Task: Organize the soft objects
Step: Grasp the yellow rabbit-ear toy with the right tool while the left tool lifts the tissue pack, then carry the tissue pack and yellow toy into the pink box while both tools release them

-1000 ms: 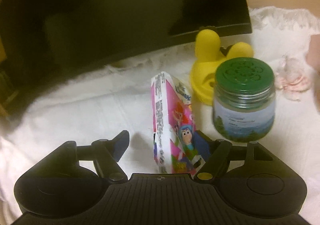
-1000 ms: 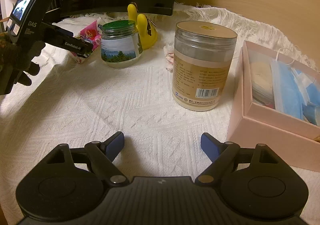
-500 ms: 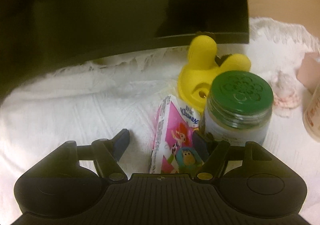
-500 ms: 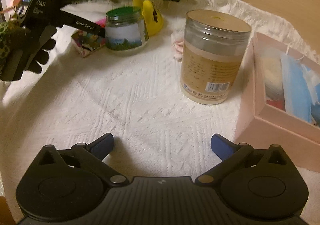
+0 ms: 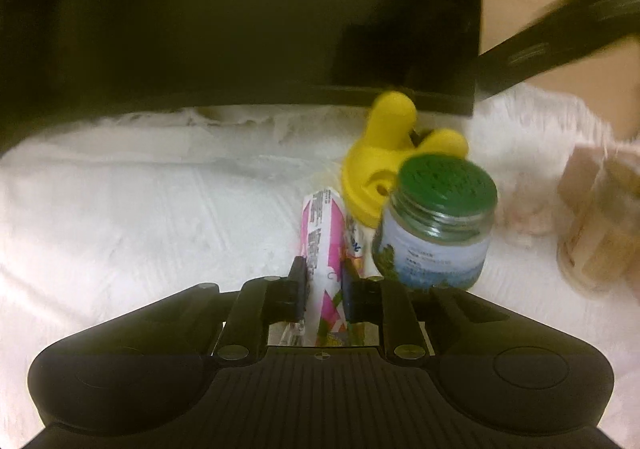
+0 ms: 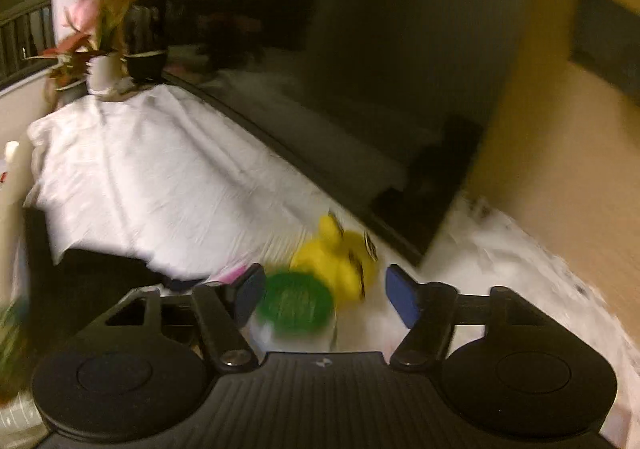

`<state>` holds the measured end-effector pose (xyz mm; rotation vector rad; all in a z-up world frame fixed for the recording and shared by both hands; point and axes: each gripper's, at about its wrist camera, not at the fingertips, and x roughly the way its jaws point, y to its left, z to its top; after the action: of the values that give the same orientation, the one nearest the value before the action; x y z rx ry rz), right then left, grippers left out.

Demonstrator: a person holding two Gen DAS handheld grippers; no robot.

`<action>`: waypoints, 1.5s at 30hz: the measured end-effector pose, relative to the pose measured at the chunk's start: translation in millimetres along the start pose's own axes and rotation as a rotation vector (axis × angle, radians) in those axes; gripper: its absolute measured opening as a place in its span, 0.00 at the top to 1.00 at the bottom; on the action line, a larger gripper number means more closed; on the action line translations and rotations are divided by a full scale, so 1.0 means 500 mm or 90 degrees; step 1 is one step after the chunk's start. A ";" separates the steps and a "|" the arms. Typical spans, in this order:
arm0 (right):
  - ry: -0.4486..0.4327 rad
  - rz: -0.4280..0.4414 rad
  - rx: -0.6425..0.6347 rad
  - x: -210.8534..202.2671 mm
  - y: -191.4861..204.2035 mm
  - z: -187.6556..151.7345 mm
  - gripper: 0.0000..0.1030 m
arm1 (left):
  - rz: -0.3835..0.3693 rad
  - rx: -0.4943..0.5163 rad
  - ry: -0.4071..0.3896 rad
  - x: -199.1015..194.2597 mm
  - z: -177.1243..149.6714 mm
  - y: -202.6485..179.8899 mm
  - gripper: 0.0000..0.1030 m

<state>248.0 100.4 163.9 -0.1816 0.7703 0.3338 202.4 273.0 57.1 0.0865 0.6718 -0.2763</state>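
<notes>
White textured cloth [image 5: 120,209] covers the table, with one dark screen [image 5: 240,9] standing along its far edge; on the cloth sit one pink tissue pack [image 5: 322,233], one yellow duck toy [image 5: 384,157] and one green-lidded glass jar [image 5: 436,225] — the jar just right of the pack, the duck behind both; one blurred tan container [image 5: 600,225] stands further right; the left gripper [image 5: 323,285] is closing, its two jaws pressing the pack's near end; the right gripper [image 6: 322,295] hovers above the jar [image 6: 294,303] and duck [image 6: 340,261] — jaws apart and closing, nothing touching them.
</notes>
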 end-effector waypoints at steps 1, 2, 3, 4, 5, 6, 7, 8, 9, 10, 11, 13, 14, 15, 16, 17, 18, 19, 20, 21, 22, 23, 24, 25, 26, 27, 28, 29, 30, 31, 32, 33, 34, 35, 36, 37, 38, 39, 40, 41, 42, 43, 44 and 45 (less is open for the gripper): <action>0.019 0.004 0.005 0.033 -0.001 0.018 0.53 | 0.000 -0.014 -0.006 -0.009 0.000 0.009 0.81; 0.037 0.005 0.005 0.070 0.000 0.033 0.55 | -0.002 -0.030 -0.012 -0.018 0.003 0.021 0.81; 0.048 -0.003 -0.001 0.104 0.003 0.045 0.55 | -0.003 -0.042 -0.017 -0.025 0.006 0.034 0.81; 0.057 -0.018 -0.010 0.135 0.008 0.053 0.55 | -0.003 -0.054 -0.020 -0.032 0.009 0.045 0.81; 0.067 -0.031 -0.015 0.160 0.011 0.057 0.60 | 0.000 -0.066 -0.023 -0.040 0.012 0.057 0.81; 0.078 -0.037 -0.022 0.179 0.014 0.057 0.78 | 0.001 -0.076 -0.026 -0.044 0.016 0.068 0.81; 0.093 -0.039 -0.034 0.197 0.020 0.057 0.85 | 0.005 -0.085 -0.030 -0.049 0.022 0.079 0.81; 0.098 -0.041 -0.042 0.205 0.023 0.059 0.85 | 0.016 -0.089 -0.036 -0.054 0.031 0.091 0.81; 0.090 -0.040 -0.041 0.198 0.024 0.064 0.86 | 0.032 -0.090 -0.047 -0.060 0.042 0.103 0.81; 0.078 -0.034 -0.036 0.184 0.023 0.073 0.86 | 0.047 -0.092 -0.058 -0.067 0.053 0.116 0.81; 0.059 -0.026 -0.032 0.164 0.020 0.081 0.87 | 0.061 -0.098 -0.068 -0.073 0.067 0.131 0.81; 0.015 -0.006 -0.028 0.113 0.012 0.107 0.87 | 0.086 -0.106 -0.084 -0.081 0.097 0.156 0.81; -0.008 0.007 -0.021 0.081 0.007 0.122 0.87 | 0.098 -0.107 -0.093 -0.085 0.113 0.166 0.81; -0.028 0.012 -0.015 0.053 0.004 0.135 0.87 | 0.107 -0.106 -0.101 -0.087 0.128 0.173 0.81; -0.048 0.014 -0.013 0.021 0.001 0.149 0.88 | 0.118 -0.105 -0.109 -0.089 0.144 0.179 0.81; -0.064 0.012 -0.015 -0.004 0.000 0.158 0.88 | 0.124 -0.107 -0.113 -0.090 0.158 0.184 0.81; -0.078 0.009 -0.018 -0.029 -0.001 0.165 0.88 | 0.126 -0.112 -0.117 -0.092 0.171 0.187 0.81; -0.090 0.006 -0.021 -0.055 -0.004 0.172 0.88 | 0.127 -0.116 -0.120 -0.094 0.182 0.187 0.81; -0.099 0.004 -0.021 -0.076 -0.008 0.174 0.88 | 0.125 -0.122 -0.124 -0.098 0.194 0.186 0.81; -0.109 0.001 -0.017 -0.099 -0.014 0.176 0.88 | 0.120 -0.126 -0.126 -0.100 0.202 0.183 0.81; -0.116 0.000 -0.011 -0.122 -0.023 0.178 0.88 | 0.113 -0.131 -0.126 -0.099 0.212 0.177 0.81; -0.123 -0.001 -0.003 -0.138 -0.030 0.179 0.88 | 0.106 -0.136 -0.125 -0.099 0.218 0.170 0.81; -0.132 -0.004 0.006 -0.159 -0.041 0.177 0.88 | 0.096 -0.138 -0.123 -0.097 0.229 0.159 0.81; -0.138 -0.008 0.012 -0.175 -0.051 0.175 0.88 | 0.086 -0.137 -0.123 -0.098 0.235 0.149 0.81; -0.145 -0.013 0.017 -0.193 -0.060 0.170 0.88 | 0.076 -0.132 -0.124 -0.099 0.241 0.134 0.81; -0.152 -0.018 0.023 -0.212 -0.073 0.164 0.88 | 0.068 -0.124 -0.126 -0.103 0.246 0.120 0.81; -0.158 -0.024 0.028 -0.228 -0.076 0.158 0.88 | 0.059 -0.119 -0.128 -0.106 0.248 0.103 0.81; -0.162 -0.029 0.033 -0.246 -0.086 0.149 0.88 | 0.047 -0.117 -0.130 -0.107 0.251 0.087 0.81; -0.166 -0.034 0.040 -0.260 -0.098 0.145 0.88 | 0.032 -0.118 -0.130 -0.108 0.255 0.071 0.81; -0.169 -0.041 0.048 -0.278 -0.114 0.136 0.88 | 0.016 -0.119 -0.131 -0.107 0.259 0.055 0.81; -0.171 -0.048 0.055 -0.293 -0.127 0.131 0.88 | -0.001 -0.120 -0.131 -0.108 0.263 0.035 0.81; -0.173 -0.054 0.063 -0.310 -0.144 0.119 0.88 | -0.016 -0.118 -0.131 -0.110 0.266 0.013 0.81; -0.175 -0.061 0.068 -0.324 -0.159 0.109 0.88 | -0.033 -0.116 -0.131 -0.109 0.270 -0.008 0.81; -0.176 -0.070 0.071 -0.340 -0.175 0.099 0.88 | -0.055 -0.115 -0.130 -0.109 0.274 -0.032 0.81; -0.177 -0.081 0.075 -0.356 -0.194 0.085 0.88 | -0.077 -0.115 -0.129 -0.108 0.278 -0.054 0.81; -0.178 -0.092 0.078 -0.376 -0.213 0.068 0.88 | -0.100 -0.117 -0.126 -0.108 0.281 -0.078 0.81; -0.179 -0.103 0.083 -0.392 -0.233 0.052 0.88 | -0.130 -0.123 -0.121 -0.104 0.285 -0.101 0.81; -0.179 -0.117 0.088 -0.410 -0.254 0.035 0.88 | -0.157 -0.130 -0.116 -0.102 0.289 -0.123 0.81; -0.179 -0.130 0.093 -0.424 -0.273 0.020 0.88 | -0.186 -0.135 -0.112 -0.101 0.291 -0.149 0.81; -0.177 -0.143 0.099 -0.438 -0.293 0.005 0.87 | -0.216 -0.140 -0.109 -0.107 0.284 -0.194 0.81; -0.174 -0.157 0.108 -0.451 -0.315 -0.014 0.87 | -0.240 -0.143 -0.107 -0.110 0.285 -0.224 0.81; -0.167 -0.170 0.114 -0.459 -0.333 -0.033 0.87 | -0.261 -0.143 -0.104 -0.109 0.286 -0.251 0.81; -0.158 -0.186 0.118 -0.465 -0.351 -0.052 0.87 | -0.282 -0.141 -0.100 -0.108 0.284 -0.284 0.81; -0.151 -0.198 0.123 -0.469 -0.365 -0.070 0.87 | -0.297 -0.140 -0.093 -0.104 0.282 -0.306 0.81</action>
<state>134.4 -133.2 312.3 -0.0760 0.5254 -0.0154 205.5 114.3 200.9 -0.3025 0.5666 -0.6480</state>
